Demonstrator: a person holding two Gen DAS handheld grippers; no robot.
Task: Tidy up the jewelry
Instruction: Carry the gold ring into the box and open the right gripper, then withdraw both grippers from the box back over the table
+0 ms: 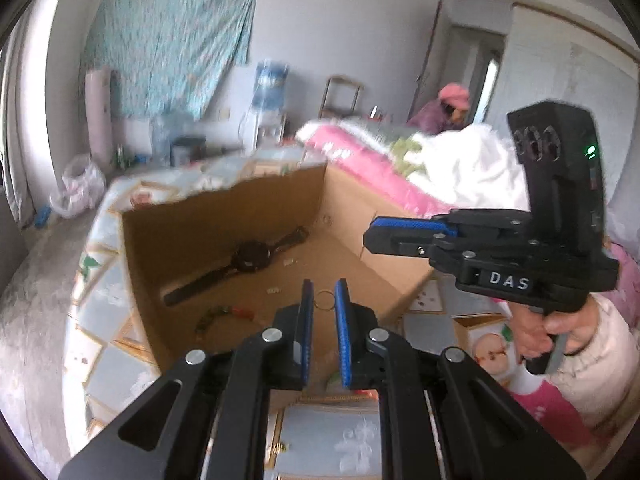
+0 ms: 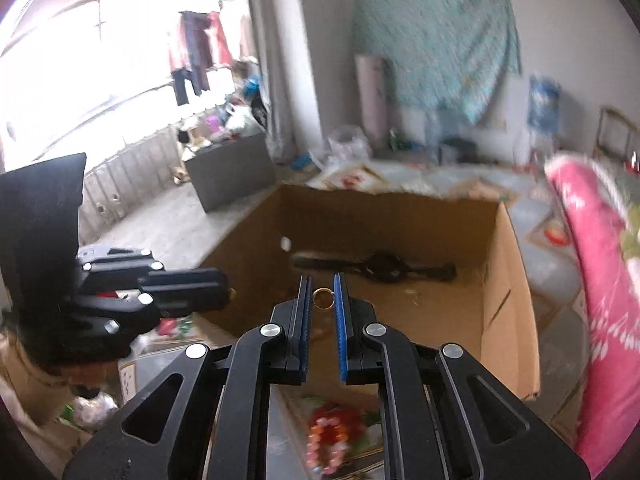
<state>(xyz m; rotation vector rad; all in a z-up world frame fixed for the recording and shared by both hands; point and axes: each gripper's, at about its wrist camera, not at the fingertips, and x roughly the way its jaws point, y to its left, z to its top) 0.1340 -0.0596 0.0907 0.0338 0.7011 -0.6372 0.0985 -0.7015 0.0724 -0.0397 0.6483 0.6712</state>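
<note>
My left gripper (image 1: 324, 285) is shut on a thin ring (image 1: 325, 301) held between its blue pads, above the near edge of an open cardboard box (image 1: 180, 236). In the box lie a black wristwatch (image 1: 248, 258) and a green and red bead bracelet (image 1: 222, 316). My right gripper (image 2: 323, 280) is shut on a gold ring (image 2: 323, 298) over the same box (image 2: 508, 300), with the watch (image 2: 384, 268) beyond it. Each gripper shows in the other's view: the right one (image 1: 370, 236) from the side, the left one (image 2: 226, 288) at the left. A blurred red and pink bead bracelet (image 2: 328, 436) lies below.
The box stands on a bed with a patterned sheet (image 1: 104, 292). A pink quilt (image 2: 592, 264) and white bedding (image 1: 472, 168) are heaped along the right. A person in a pink hat (image 1: 452, 100) is at the back. A dark box (image 2: 232, 168) stands on the floor.
</note>
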